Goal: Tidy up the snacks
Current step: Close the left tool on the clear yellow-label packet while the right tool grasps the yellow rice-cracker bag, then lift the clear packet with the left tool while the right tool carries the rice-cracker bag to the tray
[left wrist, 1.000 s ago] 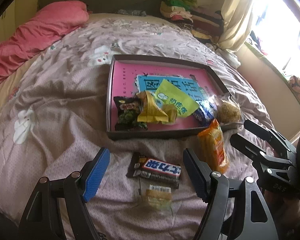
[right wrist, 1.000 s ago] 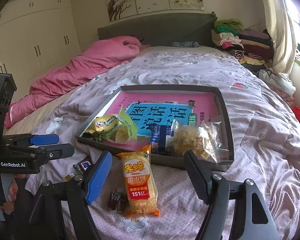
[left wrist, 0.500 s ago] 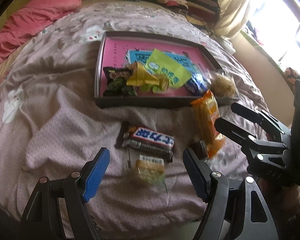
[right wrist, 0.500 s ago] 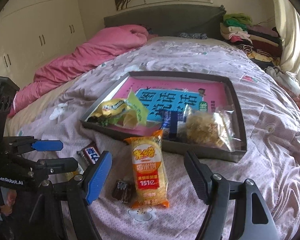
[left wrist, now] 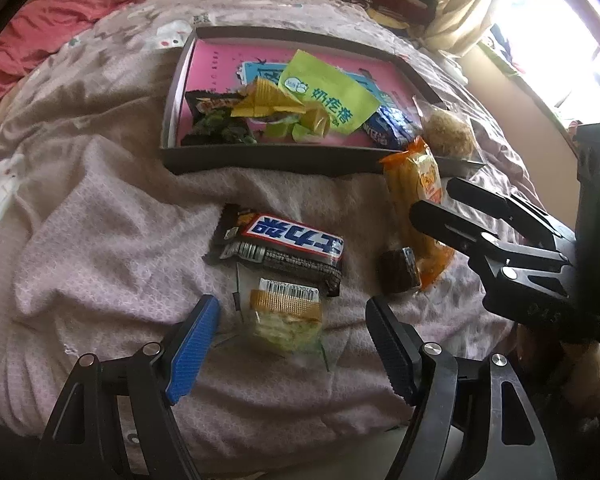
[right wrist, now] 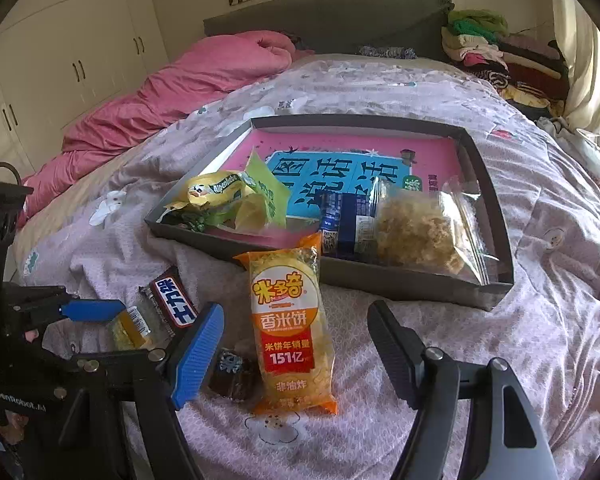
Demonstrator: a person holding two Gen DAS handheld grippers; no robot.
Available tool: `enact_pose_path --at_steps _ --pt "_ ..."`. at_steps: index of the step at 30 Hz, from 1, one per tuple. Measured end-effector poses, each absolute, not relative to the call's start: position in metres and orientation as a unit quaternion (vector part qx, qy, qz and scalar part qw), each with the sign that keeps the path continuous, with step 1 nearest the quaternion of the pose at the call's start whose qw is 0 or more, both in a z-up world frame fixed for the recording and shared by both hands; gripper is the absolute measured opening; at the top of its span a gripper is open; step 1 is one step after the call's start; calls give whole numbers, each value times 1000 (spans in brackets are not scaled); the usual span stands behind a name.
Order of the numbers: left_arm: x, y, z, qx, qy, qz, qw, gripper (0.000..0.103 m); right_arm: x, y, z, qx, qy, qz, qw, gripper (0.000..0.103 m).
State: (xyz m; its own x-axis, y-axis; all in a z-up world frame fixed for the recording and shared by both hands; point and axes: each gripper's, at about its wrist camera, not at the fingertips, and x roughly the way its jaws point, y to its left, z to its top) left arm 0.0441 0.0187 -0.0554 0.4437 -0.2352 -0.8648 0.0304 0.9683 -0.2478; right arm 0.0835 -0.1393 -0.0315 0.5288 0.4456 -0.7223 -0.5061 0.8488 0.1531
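Left gripper [left wrist: 292,336] first: jaws apart, nothing pinched, the clear-wrapped pastry [left wrist: 286,318] lying right between the blue pads on the bedspread [left wrist: 100,248]. Right gripper [right wrist: 296,348]: jaws apart too, straddling the lower half of the orange rice-cracker pack [right wrist: 290,328], pads not touching it. Tucked against that pack's left edge sits a small dark brownie [right wrist: 232,372], very near the right gripper's blue pad. Just beyond the pastry lies the chocolate bar [left wrist: 284,244], its lower edge overlapping the pastry's wrapper.

Further out, the dark tray [right wrist: 380,280] with its pink book liner already holds green and yellow packets, a blue pack and a bag of floss cake [right wrist: 416,232]; four snacks remain outside it.

By my read, both hands are lining up a pick. The pastry is soft, so close gently across its middle and lift clear of the chocolate bar. On the right, centre on the cracker pack alone; a crooked squeeze could catch the brownie or crush the crackers.
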Motion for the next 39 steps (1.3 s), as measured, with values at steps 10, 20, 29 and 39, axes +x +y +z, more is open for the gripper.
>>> enact_pose_path --at_steps 10,20,29,39 --pt "44 14 -58 -94 519 -87 845 70 92 -133 -42 -40 413 285 864 56" --pt "45 14 -63 -97 520 -86 844 65 88 -128 -42 -52 408 296 862 36" --pt "47 20 -64 -105 519 -83 844 47 85 -132 -31 -42 391 300 869 35" --pt "41 16 -46 -95 492 -98 860 42 86 -144 -17 -12 369 300 880 35"
